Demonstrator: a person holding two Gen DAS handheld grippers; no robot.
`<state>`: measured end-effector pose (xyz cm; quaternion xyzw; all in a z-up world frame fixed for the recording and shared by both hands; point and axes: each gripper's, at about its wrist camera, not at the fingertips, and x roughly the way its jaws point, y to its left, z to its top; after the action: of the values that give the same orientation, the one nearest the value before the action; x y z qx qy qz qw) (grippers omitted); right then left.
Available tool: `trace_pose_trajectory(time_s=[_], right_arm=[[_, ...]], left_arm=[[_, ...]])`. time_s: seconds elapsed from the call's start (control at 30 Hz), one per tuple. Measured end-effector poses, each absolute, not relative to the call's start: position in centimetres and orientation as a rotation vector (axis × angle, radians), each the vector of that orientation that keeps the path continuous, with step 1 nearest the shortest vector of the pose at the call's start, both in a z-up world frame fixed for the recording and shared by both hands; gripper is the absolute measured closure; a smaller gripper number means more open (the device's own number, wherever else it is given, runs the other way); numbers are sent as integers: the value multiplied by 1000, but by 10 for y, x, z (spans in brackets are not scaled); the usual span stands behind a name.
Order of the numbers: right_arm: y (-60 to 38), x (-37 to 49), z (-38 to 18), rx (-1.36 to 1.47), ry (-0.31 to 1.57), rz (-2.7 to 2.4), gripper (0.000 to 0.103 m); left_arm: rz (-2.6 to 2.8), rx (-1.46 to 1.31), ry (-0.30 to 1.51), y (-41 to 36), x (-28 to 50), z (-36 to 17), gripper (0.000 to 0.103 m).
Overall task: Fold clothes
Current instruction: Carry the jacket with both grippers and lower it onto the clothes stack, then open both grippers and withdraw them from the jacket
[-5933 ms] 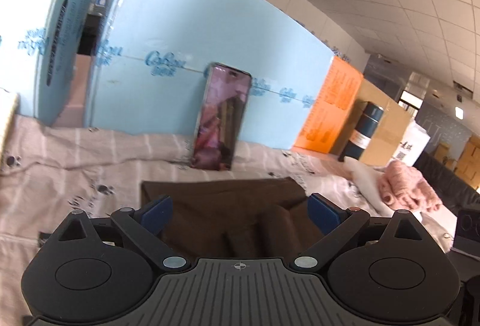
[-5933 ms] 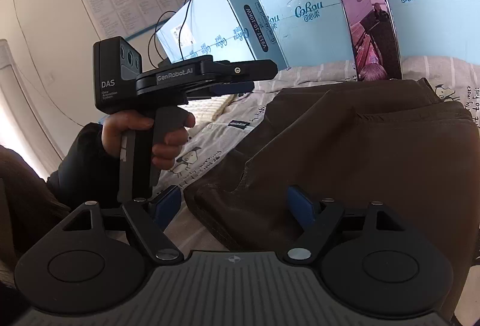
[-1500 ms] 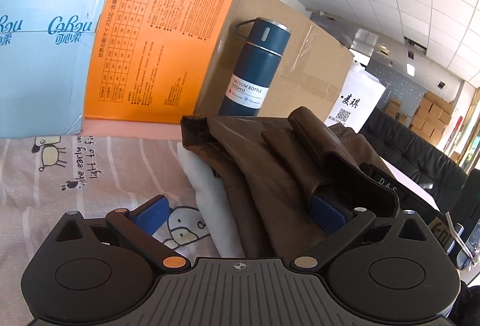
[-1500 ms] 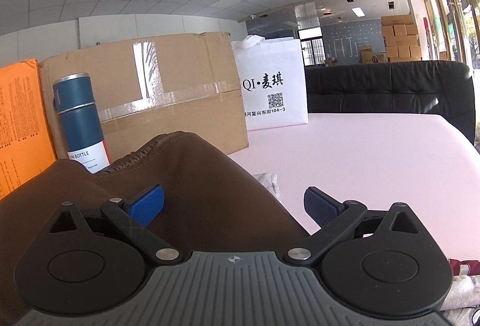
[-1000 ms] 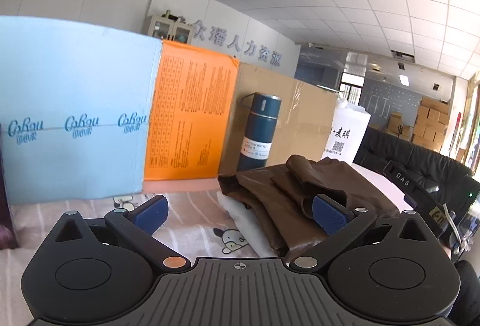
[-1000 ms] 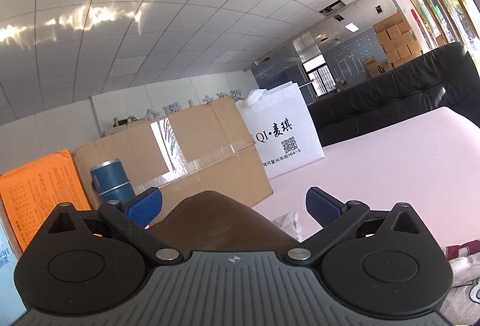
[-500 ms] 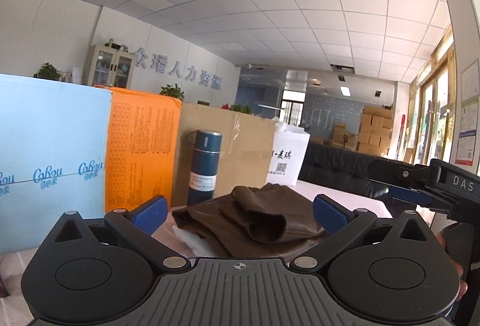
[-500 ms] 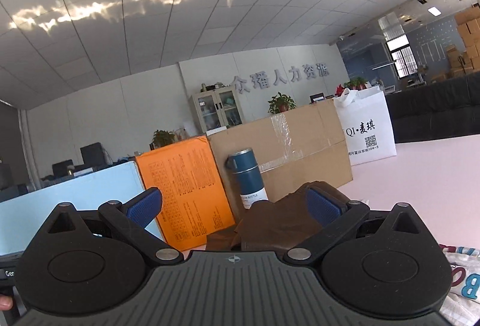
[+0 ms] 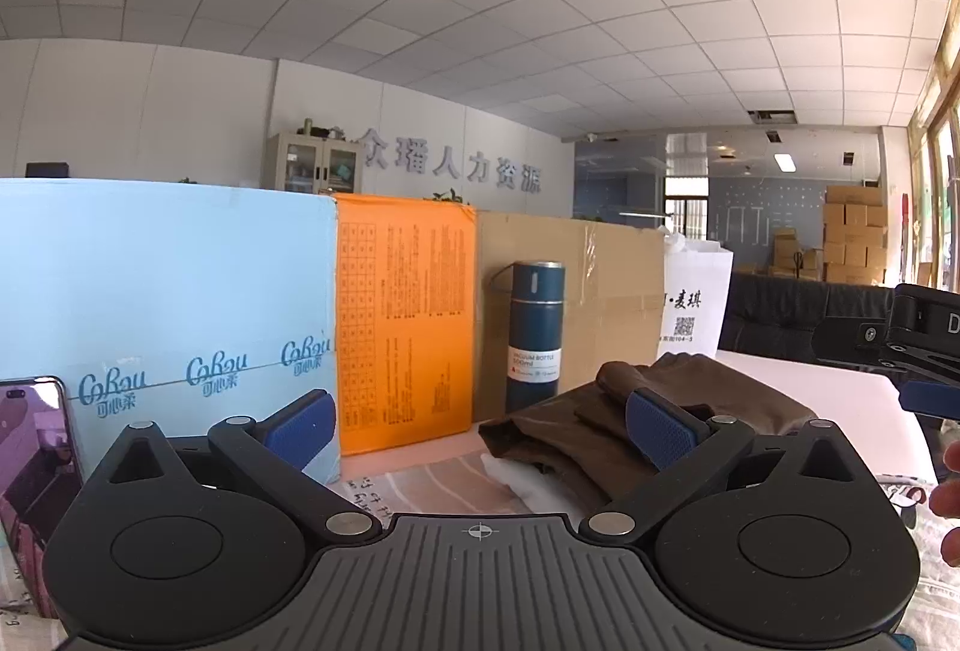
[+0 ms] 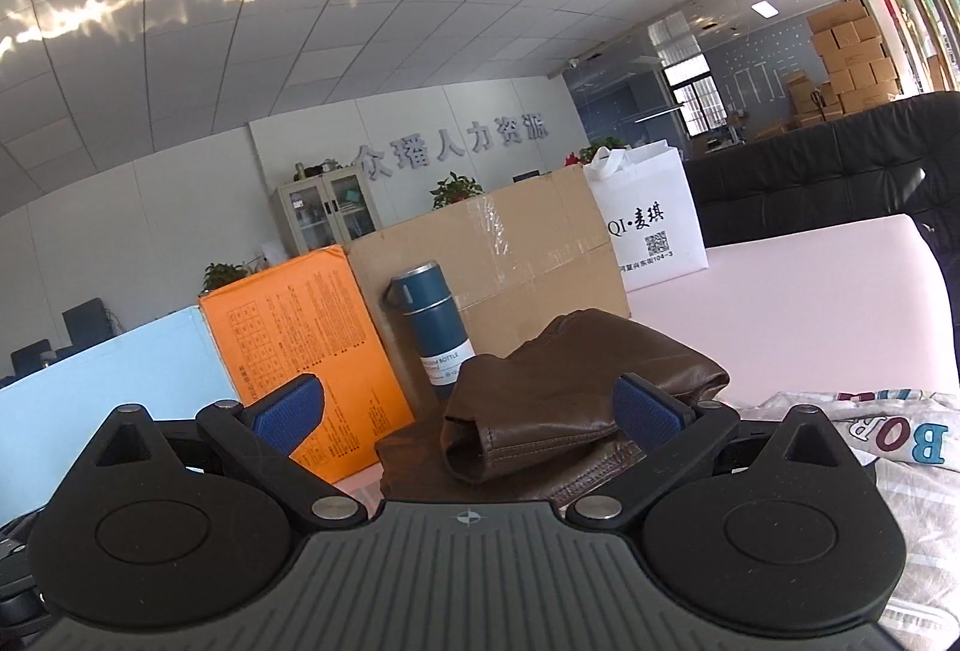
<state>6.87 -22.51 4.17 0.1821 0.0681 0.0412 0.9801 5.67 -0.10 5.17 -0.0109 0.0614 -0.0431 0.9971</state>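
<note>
A folded brown garment (image 9: 696,399) (image 10: 576,381) lies in a pile at the back right of the bed, on top of a white folded item (image 9: 540,489). My left gripper (image 9: 480,426) is open, held back from the pile with nothing between its blue pads. My right gripper (image 10: 468,411) is open too, raised and apart from the brown garment. In the left wrist view the right gripper (image 9: 924,351) shows at the right edge, with fingers of a hand (image 9: 948,495) below it.
A blue vacuum bottle (image 9: 534,333) (image 10: 432,327) stands before a cardboard box (image 9: 606,303), beside an orange box (image 9: 402,327) and a light blue box (image 9: 168,315). A phone (image 9: 36,471) leans at left. A white bag (image 10: 648,225) and printed cloth (image 10: 888,441) lie right.
Both grippers have let go of the brown garment, left it on the pile at the back right, and pulled back and up from it. The phone is back in view.
</note>
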Motion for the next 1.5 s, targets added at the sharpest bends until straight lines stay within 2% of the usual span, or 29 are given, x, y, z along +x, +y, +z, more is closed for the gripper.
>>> trace_pose_trajectory(time_s=[0.3,0.47,0.73,1.5], right_arm=[[-227,77,22,271,202,-85,0],[-221,79,18,177,249,-217,0],[-223,79,12,211,341,-159,0],[-205,93,2,162,367,-155,0]], left_arm=[[-107,-33,227,-2,70,38,0],[-128,-55,210,-1,61,43,0],[-105,-71,203,-2,52,48,0],[-30,-105,235,8,60,42,0]])
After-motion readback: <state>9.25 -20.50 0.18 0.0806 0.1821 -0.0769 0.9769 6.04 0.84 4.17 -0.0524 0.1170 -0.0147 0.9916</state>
